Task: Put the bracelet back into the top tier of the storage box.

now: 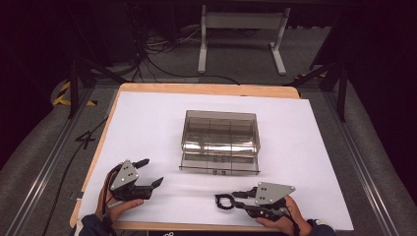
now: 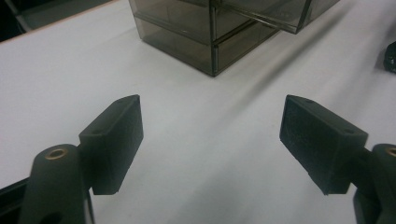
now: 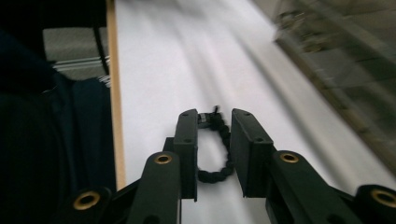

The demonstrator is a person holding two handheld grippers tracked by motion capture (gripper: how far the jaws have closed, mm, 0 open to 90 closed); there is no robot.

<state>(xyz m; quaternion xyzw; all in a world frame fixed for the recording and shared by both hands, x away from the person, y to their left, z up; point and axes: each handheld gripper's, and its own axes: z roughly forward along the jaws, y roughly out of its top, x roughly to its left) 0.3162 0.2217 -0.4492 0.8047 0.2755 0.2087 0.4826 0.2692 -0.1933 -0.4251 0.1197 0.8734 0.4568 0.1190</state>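
Fingers point(image 3: 189, 140) straddle black bracelet point(image 3: 219, 154), seen closest here

A lab-like recording bay: dark curtains, floor cables point(image 1: 157, 46), hazard tape point(image 1: 63, 93), paper-covered table point(image 1: 147, 123).

A clear smoky drawer box point(image 1: 220, 140) sits mid-table on white paper point(image 1: 147, 123).

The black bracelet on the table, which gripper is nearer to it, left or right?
Right. The right gripper straddles the black bracelet, with a jaw on either side of part of the loop. The left gripper sits well off to the bracelet's left, open and empty.
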